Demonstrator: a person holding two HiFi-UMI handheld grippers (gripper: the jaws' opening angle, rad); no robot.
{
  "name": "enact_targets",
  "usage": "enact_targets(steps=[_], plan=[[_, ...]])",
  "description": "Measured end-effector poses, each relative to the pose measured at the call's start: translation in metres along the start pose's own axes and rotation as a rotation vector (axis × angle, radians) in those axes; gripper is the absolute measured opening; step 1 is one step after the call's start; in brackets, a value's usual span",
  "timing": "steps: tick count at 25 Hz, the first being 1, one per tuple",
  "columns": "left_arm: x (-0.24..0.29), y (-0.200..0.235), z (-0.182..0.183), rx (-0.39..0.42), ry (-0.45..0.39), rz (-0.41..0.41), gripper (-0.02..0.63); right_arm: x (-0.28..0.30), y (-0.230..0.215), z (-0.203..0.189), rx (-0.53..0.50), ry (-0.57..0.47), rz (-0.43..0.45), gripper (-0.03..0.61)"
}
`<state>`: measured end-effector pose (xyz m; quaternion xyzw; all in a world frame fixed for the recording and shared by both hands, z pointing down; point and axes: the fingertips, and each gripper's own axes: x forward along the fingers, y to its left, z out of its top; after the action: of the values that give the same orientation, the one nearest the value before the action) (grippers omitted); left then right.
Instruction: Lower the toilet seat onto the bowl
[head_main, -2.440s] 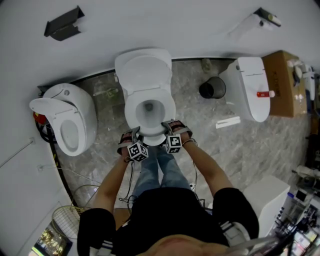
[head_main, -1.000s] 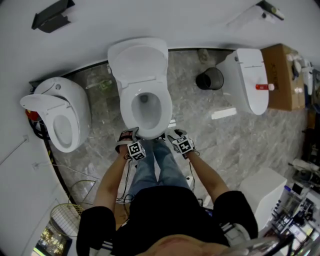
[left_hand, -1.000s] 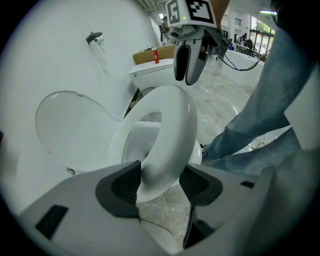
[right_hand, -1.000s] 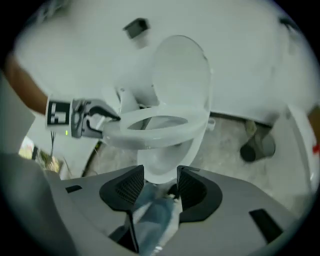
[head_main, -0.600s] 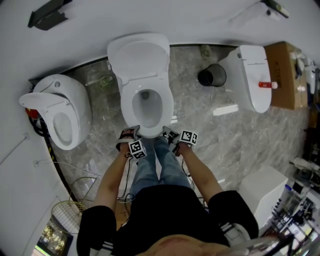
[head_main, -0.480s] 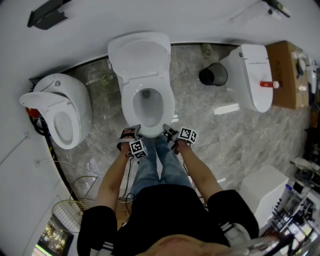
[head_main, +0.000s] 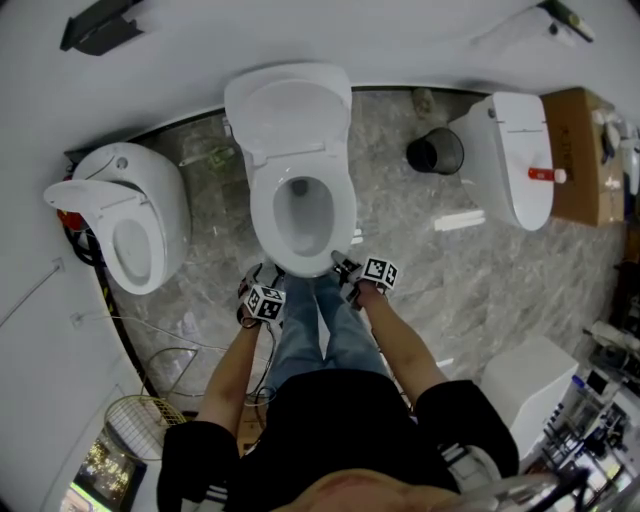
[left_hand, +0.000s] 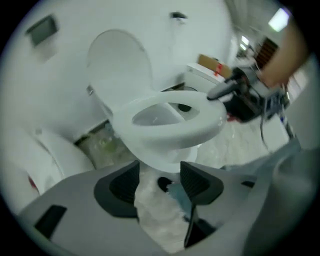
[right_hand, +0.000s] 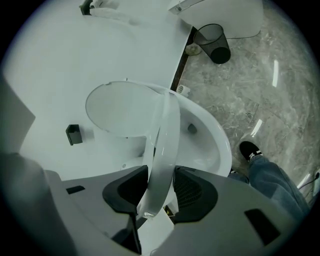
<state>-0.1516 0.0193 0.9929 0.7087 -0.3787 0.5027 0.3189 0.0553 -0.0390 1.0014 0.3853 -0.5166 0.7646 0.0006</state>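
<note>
Left gripper (left_hand: 159, 182) drawn back, jaws half apart and empty, view blurred, right gripper (right_hand: 161, 192) closing, ribbed black pads (right_hand: 192, 192) touching glossy white toilet seat (right_hand: 166, 145), rim's front cut off below pads, oval bowl (right_hand: 207, 142) just beyond.

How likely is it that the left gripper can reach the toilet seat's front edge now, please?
Probably yes: the left gripper hangs open just before the toilet seat, nothing between. The right gripper, its fingers closing on the seat's front, occupies only the other side.
</note>
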Motion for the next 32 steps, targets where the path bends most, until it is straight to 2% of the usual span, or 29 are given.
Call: enact_targets(steps=[2,4,5,7,8,10,12,15,21,27,32], plan=[[-0.005,0.01,-0.013,-0.375,-0.019,-0.1,0.258,0.002,-0.003,0.0,0.0,0.001,-0.012,0.164],[-0.007,0.019,-0.013,-0.724,-0.111,-0.194,0.259,0.004,-0.005,0.0,-0.002,0.0,-0.015,0.164],[-0.006,0.022,-0.01,-0.872,-0.172,-0.246,0.259,0.005,-0.007,0.0,-0.002,0.0,-0.02,0.164],[-0.004,0.02,0.003,-1.108,-0.294,-0.389,0.259,0.006,-0.013,-0.002,0.002,0.001,-0.03,0.164],[-0.003,0.018,0.011,-1.196,-0.346,-0.462,0.259,0.006,-0.015,-0.003,0.006,0.001,-0.034,0.164],[0.001,0.012,0.025,-1.306,-0.402,-0.549,0.275,0.006,-0.016,-0.004,0.012,-0.003,-0.036,0.163],[0.01,0.006,0.03,-1.341,-0.391,-0.562,0.268,0.006,-0.017,-0.005,0.015,-0.007,-0.038,0.163],[0.024,-0.001,0.028,-1.361,-0.343,-0.535,0.16,0.008,-0.021,-0.005,0.008,-0.006,-0.052,0.163],[0.041,-0.007,0.016,-1.349,-0.292,-0.482,0.161,0.014,-0.042,-0.008,0.024,0.003,-0.128,0.17],[0.057,-0.01,0.002,-1.299,-0.229,-0.427,0.17,0.017,-0.063,-0.012,0.089,-0.053,-0.211,0.178],[0.068,-0.013,-0.007,-1.297,-0.192,-0.39,0.173,0.021,-0.079,-0.015,0.085,-0.035,-0.261,0.187]])
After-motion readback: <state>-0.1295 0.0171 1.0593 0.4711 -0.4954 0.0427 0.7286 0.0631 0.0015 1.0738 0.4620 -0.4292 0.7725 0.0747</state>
